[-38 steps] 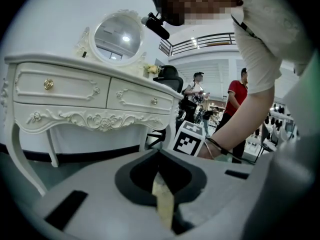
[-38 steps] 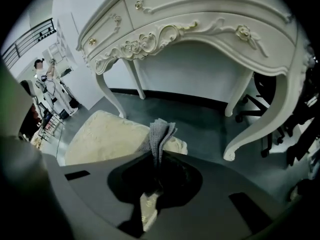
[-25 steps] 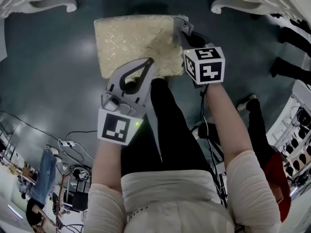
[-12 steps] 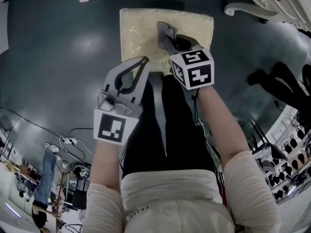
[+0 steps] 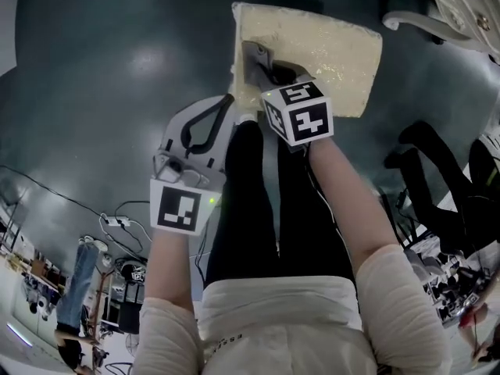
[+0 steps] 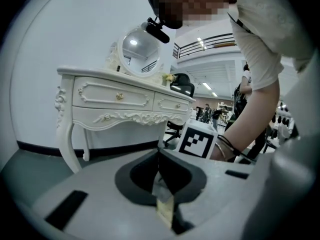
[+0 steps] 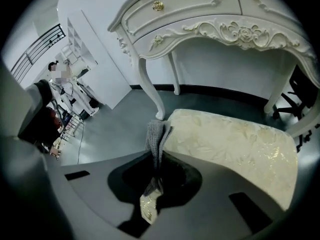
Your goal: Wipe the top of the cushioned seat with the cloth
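Your right gripper [image 5: 260, 65] has its jaws clamped on the grey knitted cloth [image 5: 249, 52]. In the right gripper view the cloth [image 7: 156, 134] stands up out of the closed jaws as a narrow folded strip, and its free end lies against the left edge of the cream-and-gold brocade cushioned seat [image 7: 235, 149]. From your head view the seat [image 5: 336, 45] sits ahead of your legs as a tilted rectangle. The right gripper reaches onto its left part, close to the near-left corner, with its marker cube [image 5: 297, 114] just short of the seat's near edge.

Your left gripper [image 5: 229, 100] has its jaws pressed together with nothing between them. The left gripper view shows the two tips [image 6: 159, 155] meeting in a single seam. This gripper hangs just beside the seat's near-left corner, off the cushion and over the dark grey floor [image 5: 101, 76]; whether its tip touches the seat cannot be told.

Beyond the seat's far side stands a white dressing table with carved curved legs and gold drawer knobs [image 7: 200, 19], and one of its legs comes down just beside the seat's far-left corner. The left gripper view shows that table [image 6: 115, 101] carrying a round mirror [image 6: 141, 44].
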Motion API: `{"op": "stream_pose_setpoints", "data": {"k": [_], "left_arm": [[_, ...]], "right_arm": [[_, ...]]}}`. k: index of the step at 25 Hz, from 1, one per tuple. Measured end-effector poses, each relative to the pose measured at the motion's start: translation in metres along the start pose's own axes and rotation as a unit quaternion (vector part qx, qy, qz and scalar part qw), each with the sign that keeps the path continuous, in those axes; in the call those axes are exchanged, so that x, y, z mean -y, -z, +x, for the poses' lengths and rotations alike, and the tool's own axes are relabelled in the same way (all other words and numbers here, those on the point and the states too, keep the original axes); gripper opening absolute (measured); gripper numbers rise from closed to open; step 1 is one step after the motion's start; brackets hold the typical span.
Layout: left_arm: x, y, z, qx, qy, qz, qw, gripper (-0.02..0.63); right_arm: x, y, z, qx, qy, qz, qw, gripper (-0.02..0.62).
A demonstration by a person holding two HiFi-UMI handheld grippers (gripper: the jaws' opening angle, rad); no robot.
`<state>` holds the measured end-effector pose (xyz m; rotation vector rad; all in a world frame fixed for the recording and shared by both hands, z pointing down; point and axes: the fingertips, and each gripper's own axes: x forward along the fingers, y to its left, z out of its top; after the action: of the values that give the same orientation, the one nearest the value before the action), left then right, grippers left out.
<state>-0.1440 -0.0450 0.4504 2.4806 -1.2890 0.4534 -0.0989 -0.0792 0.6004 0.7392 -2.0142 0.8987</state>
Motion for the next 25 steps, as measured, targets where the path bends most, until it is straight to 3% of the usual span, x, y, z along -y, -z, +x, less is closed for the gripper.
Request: {"op": "stream_pose_setpoints", "data": {"k": [7, 25], "left_arm": [[-0.006, 0.012, -0.011, 0.0, 0.007, -0.009, 0.9999, 0.002], [0.02, 0.003, 0.041, -0.007, 0.028, -0.005, 0.9996, 0.002]], "right_arm": [[-0.011, 0.012, 0.02, -0.022, 0.005, 0.006, 1.0, 0.028], [0.043, 0.03, 0.0, -0.023, 0.001, 0.047, 0.999, 0.028]]}}
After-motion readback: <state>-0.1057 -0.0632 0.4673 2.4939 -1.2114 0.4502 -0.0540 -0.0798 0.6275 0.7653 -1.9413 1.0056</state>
